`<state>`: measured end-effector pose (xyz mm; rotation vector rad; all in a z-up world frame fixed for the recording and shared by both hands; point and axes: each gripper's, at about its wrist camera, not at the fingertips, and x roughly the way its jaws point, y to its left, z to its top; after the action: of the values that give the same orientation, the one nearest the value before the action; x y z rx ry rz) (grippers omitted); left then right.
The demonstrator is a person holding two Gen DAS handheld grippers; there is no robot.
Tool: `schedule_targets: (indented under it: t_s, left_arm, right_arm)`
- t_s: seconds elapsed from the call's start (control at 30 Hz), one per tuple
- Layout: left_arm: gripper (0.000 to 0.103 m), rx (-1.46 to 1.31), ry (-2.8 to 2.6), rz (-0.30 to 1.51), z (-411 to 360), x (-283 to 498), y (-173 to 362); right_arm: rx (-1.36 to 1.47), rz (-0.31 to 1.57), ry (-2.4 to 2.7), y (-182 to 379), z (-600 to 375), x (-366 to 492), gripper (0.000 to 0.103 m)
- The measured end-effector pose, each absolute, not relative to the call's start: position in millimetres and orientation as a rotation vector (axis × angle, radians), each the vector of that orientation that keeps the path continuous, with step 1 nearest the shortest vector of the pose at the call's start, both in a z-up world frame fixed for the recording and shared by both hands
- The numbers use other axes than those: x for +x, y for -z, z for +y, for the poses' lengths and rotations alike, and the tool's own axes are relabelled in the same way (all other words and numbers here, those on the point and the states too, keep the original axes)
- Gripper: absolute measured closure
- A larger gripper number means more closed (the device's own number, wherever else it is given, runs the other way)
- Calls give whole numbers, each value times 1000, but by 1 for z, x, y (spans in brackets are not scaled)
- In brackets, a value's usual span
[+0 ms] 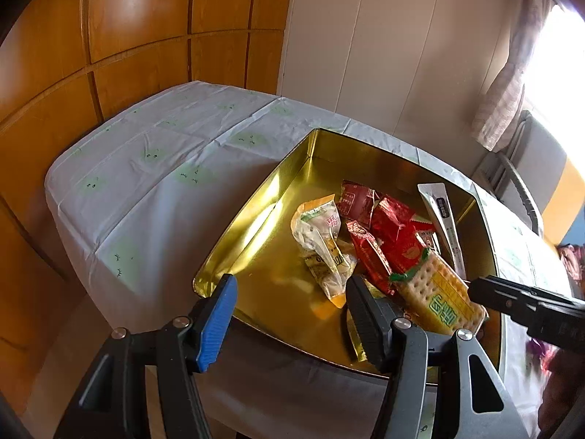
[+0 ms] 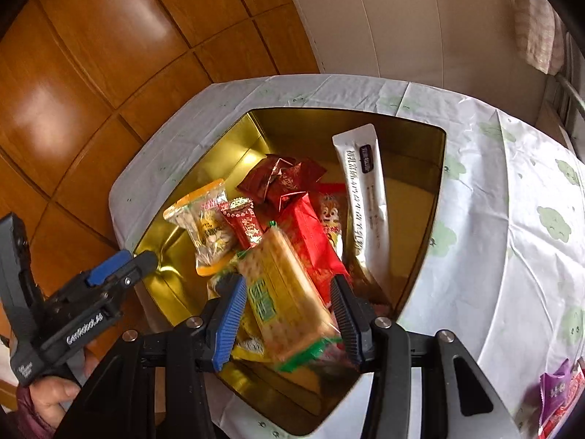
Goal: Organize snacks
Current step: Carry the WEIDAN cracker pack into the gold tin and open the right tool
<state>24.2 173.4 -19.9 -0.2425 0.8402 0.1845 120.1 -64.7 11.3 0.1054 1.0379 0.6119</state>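
1. The right gripper [image 2: 287, 314] is seen above the near corner of the gold tin [image 2: 437, 197], its jaws spread about a cracker pack [image 2: 289, 300] that lies between them. The pack is motion-blurred, so it cannot be told for certain whether it is pinched or already let go; a release into the tin is judged to be the step in hand.

2. The step would be done well if the pack were lowered until it rests on the snacks beneath before the jaws are widened further, and if the gripper were then drawn straight back, clear of the tin's near rim.

3. The left gripper [image 1: 289, 314] is held wide and empty over the tin's near-left rim [image 1: 204, 278], and is best kept there, out of the drop path.

4. Inside the tin, a peanut bag [image 2: 206, 226], red wrappers [image 2: 310, 234] and a white tube pack [image 2: 365, 197] are heaped from the middle toward the far-right wall.

5. Only in the right wrist view are a purple packet [image 2: 555, 393] at the tablecloth's near-right edge and the hand [image 2: 55, 395] on the left tool shown.

6. Only in the left wrist view are the curtain [image 1: 512, 73] and the bare far-left stretch of the tablecloth [image 1: 146, 168] shown.
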Motion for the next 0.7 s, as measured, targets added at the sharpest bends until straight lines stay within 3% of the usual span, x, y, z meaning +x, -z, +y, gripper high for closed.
schedule_targets:
  t_s: [0.7]
  left_arm:
    - [41,-167,-104,840,136,21,12]
  right_arm:
    - [46,970,-427,-20,-163,84,54]
